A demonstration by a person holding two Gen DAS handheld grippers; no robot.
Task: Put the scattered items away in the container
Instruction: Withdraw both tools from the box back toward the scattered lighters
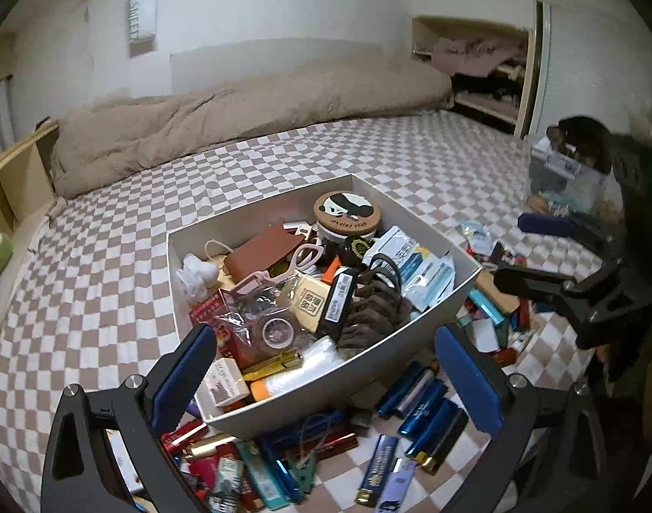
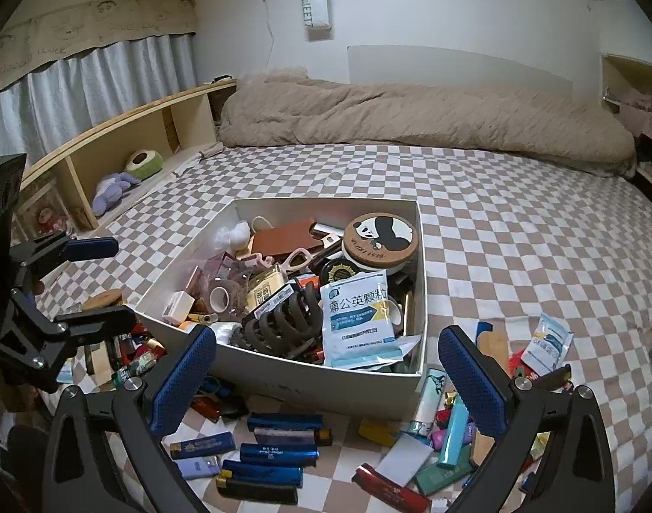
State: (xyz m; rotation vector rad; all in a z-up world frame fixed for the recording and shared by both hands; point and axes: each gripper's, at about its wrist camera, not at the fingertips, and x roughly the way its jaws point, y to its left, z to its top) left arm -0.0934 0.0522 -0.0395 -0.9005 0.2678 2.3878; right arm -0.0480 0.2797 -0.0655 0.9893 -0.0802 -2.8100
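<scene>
Nearest, in front of the white box [image 2: 283, 367], blue lighters [image 2: 279, 455] and small packets [image 2: 450, 440] lie loose on the checked bed [image 2: 518, 235]. Above them the right claw [image 2: 326, 380] and left claw [image 1: 326, 380] both gape wide, empty. The box itself is already heaped, with a white sachet [image 2: 355, 320] on top; judging by this, roughly half remains.

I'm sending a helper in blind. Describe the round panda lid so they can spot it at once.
Start at the open white cardboard box on the checkered bedsheet. Look in its far corner, nearest the rumpled beige duvet. The round wooden lid sits on a squat jar there, the only disc in the box, printed with a black-and-white panda.
</scene>
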